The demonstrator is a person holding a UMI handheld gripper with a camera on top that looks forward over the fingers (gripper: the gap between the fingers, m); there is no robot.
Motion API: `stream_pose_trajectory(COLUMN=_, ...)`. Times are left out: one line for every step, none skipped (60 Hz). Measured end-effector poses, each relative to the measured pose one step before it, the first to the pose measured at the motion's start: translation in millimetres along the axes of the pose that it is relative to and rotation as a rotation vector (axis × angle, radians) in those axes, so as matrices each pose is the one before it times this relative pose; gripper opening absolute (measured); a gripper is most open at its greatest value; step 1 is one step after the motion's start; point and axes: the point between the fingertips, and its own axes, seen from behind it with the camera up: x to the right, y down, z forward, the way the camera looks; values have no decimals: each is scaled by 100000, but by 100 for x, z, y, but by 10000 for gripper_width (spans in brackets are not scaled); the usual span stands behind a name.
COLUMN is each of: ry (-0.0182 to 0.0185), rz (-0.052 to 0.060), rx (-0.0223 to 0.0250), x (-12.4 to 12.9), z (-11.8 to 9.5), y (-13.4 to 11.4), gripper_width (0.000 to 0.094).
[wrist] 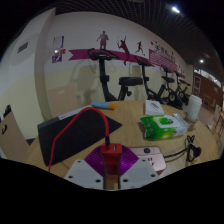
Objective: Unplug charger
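Observation:
My gripper (111, 163) is shut on a small red charger plug (111, 152), held between the purple pads (95, 160). A red cable (85, 115) runs up from the plug, arcs left and drops to the wooden table (130, 118). A white device (150, 157) lies just right of the fingers; whether the plug is still in anything is hidden by them.
A black mat (68, 135) lies on the table ahead to the left. A green packet (160, 125), a white box (153, 106) and a white cup (193, 108) stand to the right. A black cable clump (191, 150) lies nearby. Exercise bikes (125, 82) stand beyond.

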Motion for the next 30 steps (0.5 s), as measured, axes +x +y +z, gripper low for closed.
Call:
stream_pose_trajectory(ry=648, rz=166, rx=-868, x=195, z=-47, y=-101, gripper_width=137)
stream_pose_trajectory(ry=-7, rz=1286, rx=-849, x=-61, z=203, y=-100, gripper_width=139)
stream_pose_trajectory(ry=-495, rz=1922, rx=1800, x=-113, z=-737, y=-905, gripper_width=138)
stream_pose_trajectory(ry=-339, rz=1178, rx=4754, x=15, z=-550, y=-1941, gripper_width=137)
stream_pose_trajectory(ry=502, rz=-740, rx=5525, x=297, z=-340, y=-2251, gripper_width=135)
stream_pose_trajectory(ry=827, rz=-1618, rx=4364, x=330, z=-527, y=-2093, gripper_width=133)
stream_pose_trajectory(ry=410, rz=-761, rx=3203, x=308, z=-447, y=-1916, gripper_width=134)
stream_pose_trajectory(ry=-299, rz=783, rx=1934, x=241, z=-443, y=-1566, gripper_width=134)
stream_pose_trajectory(ry=-470, rz=1879, rx=380, x=-2, z=-227, y=-1182, gripper_width=133)
stream_pose_trajectory(ry=-894, rz=3213, rx=-133, x=367, z=-609, y=-988, gripper_width=134)
stream_pose_trajectory(ry=-502, rz=3186, rx=-358, x=289, z=-453, y=-948, gripper_width=134)
stream_pose_trajectory(ry=-305, rz=2177, rx=-341, x=381, z=-442, y=-892, gripper_width=133)
stream_pose_trajectory(ry=190, rz=613, rx=-520, x=347, z=-197, y=-749, gripper_width=135)
stream_pose_trajectory(ry=371, rz=-446, rx=-191, x=662, z=-403, y=-750, gripper_width=135)
stream_pose_trajectory(ry=812, rz=-943, rx=133, x=847, z=-457, y=-748, gripper_width=135)
stream_pose_trajectory(ry=1059, rz=-843, rx=434, x=972, z=-363, y=-659, gripper_width=134)
stream_pose_trajectory(ry=981, rz=-593, rx=486, x=785, z=-186, y=-115, gripper_width=134)
stream_pose_trajectory(ry=794, rz=-488, rx=-205, x=917, z=-153, y=-928, gripper_width=133)
stream_pose_trajectory(ry=496, rz=-592, rx=-674, x=932, z=-238, y=-213, gripper_width=132)
stream_pose_trajectory(ry=445, rz=-603, rx=-829, x=1000, z=-296, y=410, gripper_width=134)
stream_pose_trajectory(ry=893, rz=-577, rx=-1138, x=1024, z=-58, y=-470, gripper_width=132)
stream_pose_trajectory(ry=1022, rz=-791, rx=-1131, x=1143, z=-189, y=104, gripper_width=133)
stream_pose_trajectory(ry=1101, rz=-1084, rx=-931, x=1247, z=-218, y=683, gripper_width=134)
stream_pose_trajectory(ry=1499, rz=-1263, rx=-809, x=1357, z=-57, y=168, gripper_width=134)
stream_pose_trajectory(ry=1967, rz=-1324, rx=-810, x=1485, z=-96, y=267, gripper_width=132)
stream_pose_trajectory(ry=2072, rz=-1542, rx=-721, x=2005, z=-144, y=1243, gripper_width=133)
stream_pose_trajectory(ry=2275, rz=-1239, rx=-1178, x=1566, z=59, y=433, gripper_width=134)
stream_pose_trajectory(ry=2259, rz=-1189, rx=-2203, x=768, z=840, y=-894, gripper_width=134)
stream_pose_trajectory(ry=1275, rz=-935, rx=-2126, x=1219, z=166, y=634, gripper_width=133)
stream_pose_trajectory(ry=451, rz=-366, rx=-1857, x=1651, z=-352, y=2160, gripper_width=133)
